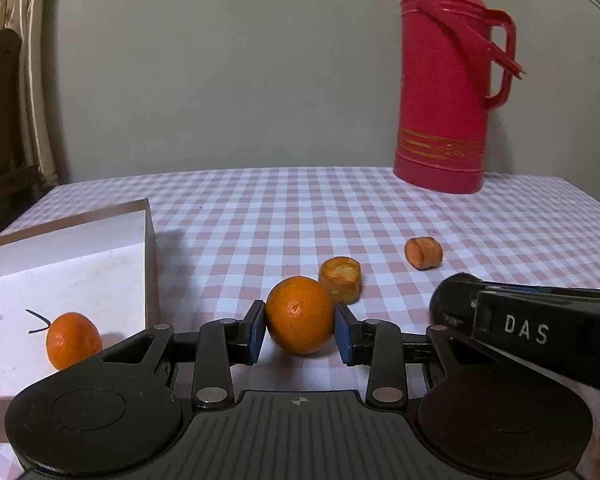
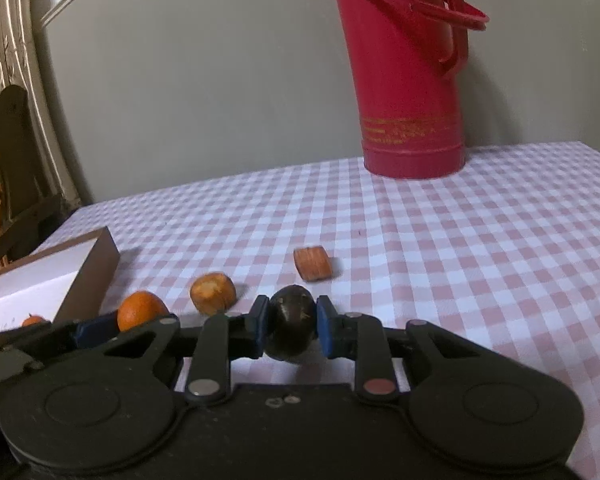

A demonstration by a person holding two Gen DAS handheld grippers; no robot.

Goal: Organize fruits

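An orange sits on the checked tablecloth between the blue pads of the left gripper, both pads pressed to its sides, so that gripper is clamped on the fruit. In the right wrist view the same orange shows at the near left, behind the other tool's body.

The right gripper is drawn in tight around a dark, rounded fruit, its blue pads touching each flank; what kind of fruit it is cannot be told.

To the left stands a shallow cardboard box with brown walls and a white floor. A second, smaller orange lies inside it near its right wall, next to a short black pen mark. Nothing else shows in the box from the left wrist view; part of its floor is cut off by the frame.

Just beyond the gripped orange is a cut carrot chunk, with another carrot piece further right and apart from it.

At the far right of the table a tall red thermos flask stands upright against the grey wall, lid on, handle to the right. A dark wooden chair is at the far left, off the table.
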